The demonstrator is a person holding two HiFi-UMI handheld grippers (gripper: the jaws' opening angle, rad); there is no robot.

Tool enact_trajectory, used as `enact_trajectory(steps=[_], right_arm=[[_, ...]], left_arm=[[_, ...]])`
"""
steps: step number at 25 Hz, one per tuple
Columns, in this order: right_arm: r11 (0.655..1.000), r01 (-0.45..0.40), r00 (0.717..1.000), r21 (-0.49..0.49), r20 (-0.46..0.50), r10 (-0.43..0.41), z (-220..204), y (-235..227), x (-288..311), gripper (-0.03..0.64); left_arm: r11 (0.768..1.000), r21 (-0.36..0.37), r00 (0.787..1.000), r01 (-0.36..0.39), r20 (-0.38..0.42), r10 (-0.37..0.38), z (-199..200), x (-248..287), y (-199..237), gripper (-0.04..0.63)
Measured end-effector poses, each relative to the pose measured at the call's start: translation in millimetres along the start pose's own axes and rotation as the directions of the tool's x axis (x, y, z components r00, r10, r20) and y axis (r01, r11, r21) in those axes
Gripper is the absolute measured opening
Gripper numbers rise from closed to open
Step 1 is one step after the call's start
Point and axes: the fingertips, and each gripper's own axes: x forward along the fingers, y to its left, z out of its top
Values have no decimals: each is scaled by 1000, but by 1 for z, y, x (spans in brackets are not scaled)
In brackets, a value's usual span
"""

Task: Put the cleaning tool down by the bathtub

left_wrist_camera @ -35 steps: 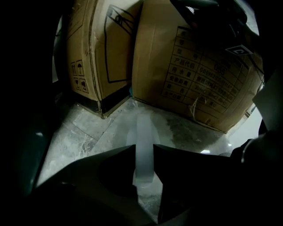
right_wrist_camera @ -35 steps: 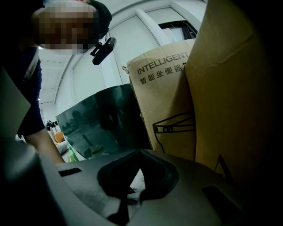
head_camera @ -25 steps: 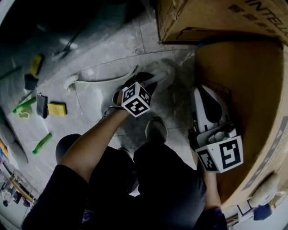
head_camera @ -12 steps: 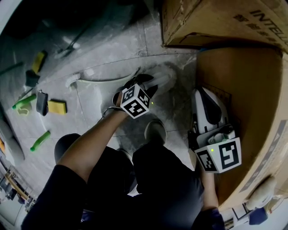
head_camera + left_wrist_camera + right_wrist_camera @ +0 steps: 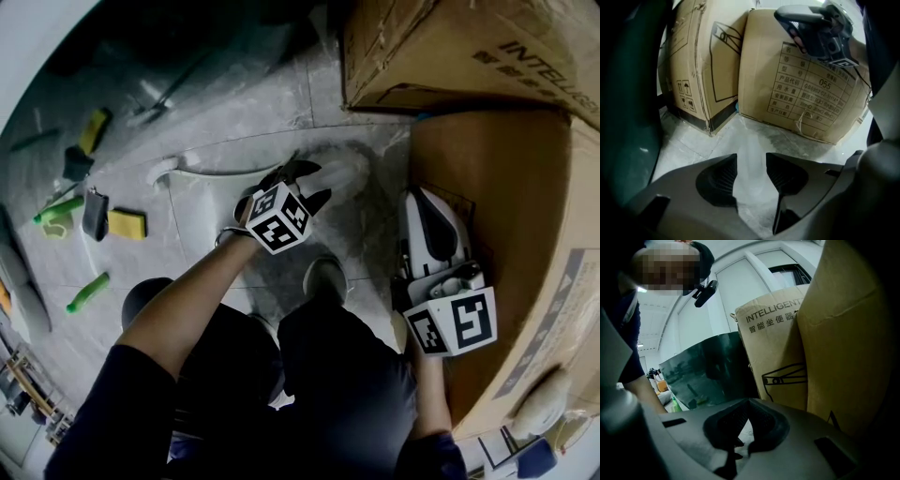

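The cleaning tool (image 5: 220, 171) is a white long-handled brush lying flat on the grey tiled floor, its fluffy head (image 5: 342, 169) towards the boxes. The dark bathtub (image 5: 141, 47) runs along the far left. My left gripper (image 5: 302, 176) hovers just above the tool near its head. Its jaws have just been opening and stand open (image 5: 751, 171), with only pale floor showing between the pads. My right gripper (image 5: 424, 199) rests low beside a cardboard box. Its jaws (image 5: 749, 420) are shut on nothing.
Two big cardboard boxes (image 5: 469, 47) (image 5: 497, 216) close off the right side. Yellow sponges (image 5: 127, 223), green bottles (image 5: 87, 292) and a dark item (image 5: 94, 214) lie scattered on the floor at left. The person's shoe (image 5: 323, 278) stands just behind the left gripper.
The left gripper's jaws have spread apart and let go of the tool's handle, and the gripper has lifted slightly. The tool stays on the floor. The right gripper has not moved.
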Motion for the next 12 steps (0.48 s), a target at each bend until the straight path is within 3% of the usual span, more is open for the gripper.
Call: enact_trajectory(steps=[6, 12], right_arm=[[1000, -1, 1000, -10, -24, 1, 19, 11, -3, 3], [1000, -11, 998, -25, -70, 9, 73, 40, -20, 3]], left_arm=[[999, 3, 999, -39, 9, 39, 12, -37, 16, 217], [995, -35, 995, -97, 33, 98, 49, -126, 31, 221]])
